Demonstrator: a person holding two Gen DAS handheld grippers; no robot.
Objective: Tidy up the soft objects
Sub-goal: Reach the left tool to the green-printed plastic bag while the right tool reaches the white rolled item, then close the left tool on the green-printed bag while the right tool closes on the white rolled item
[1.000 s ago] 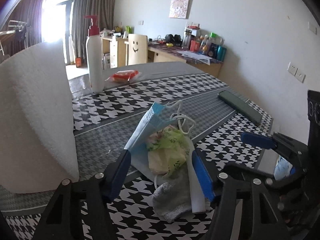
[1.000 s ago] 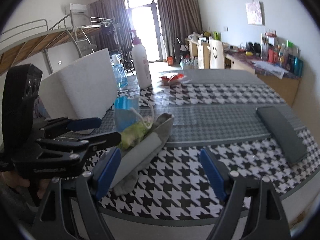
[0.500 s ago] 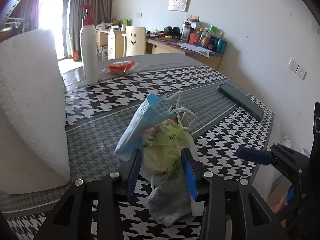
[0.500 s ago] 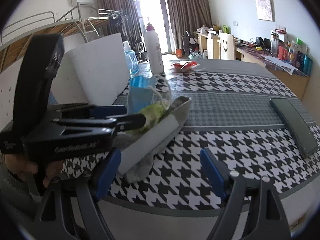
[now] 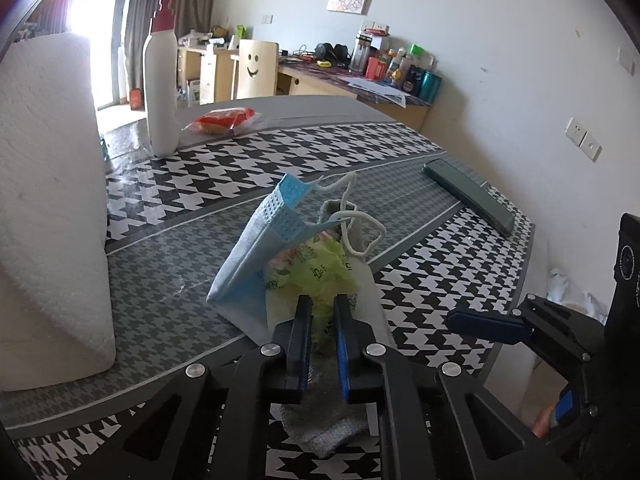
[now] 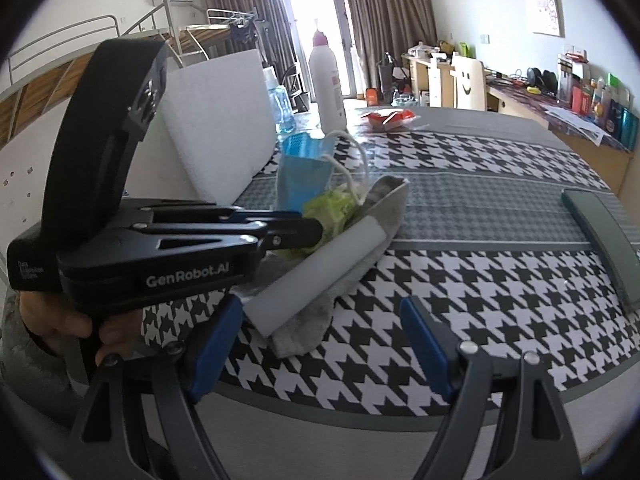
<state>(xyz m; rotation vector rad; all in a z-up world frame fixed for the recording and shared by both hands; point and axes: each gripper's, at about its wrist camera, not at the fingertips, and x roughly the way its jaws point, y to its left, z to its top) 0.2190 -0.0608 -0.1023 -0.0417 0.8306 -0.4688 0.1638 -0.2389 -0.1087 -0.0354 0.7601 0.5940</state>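
A heap of soft things lies near the table's front edge: a blue face mask (image 5: pixel 256 264) with white ear loops, a green plastic bag (image 5: pixel 316 276) and a grey sock (image 5: pixel 328 432) underneath. My left gripper (image 5: pixel 320 312) is shut on the green plastic bag, which also shows in the right wrist view (image 6: pixel 332 208) beside the mask (image 6: pixel 304 176) and the sock (image 6: pixel 348 264). My right gripper (image 6: pixel 324 320) is open and empty, held at the table's front edge to the right of the heap.
A large white paper towel roll (image 5: pixel 44 208) stands left of the heap. A white pump bottle (image 5: pixel 160 92) and a red snack packet (image 5: pixel 224 118) are at the back. A dark flat case (image 5: pixel 468 194) lies at the right edge of the houndstooth table (image 5: pixel 420 344).
My left gripper has closed from wide open onto the green bag in the heap. The mask has tilted up. The right gripper has stayed open and shifted little.
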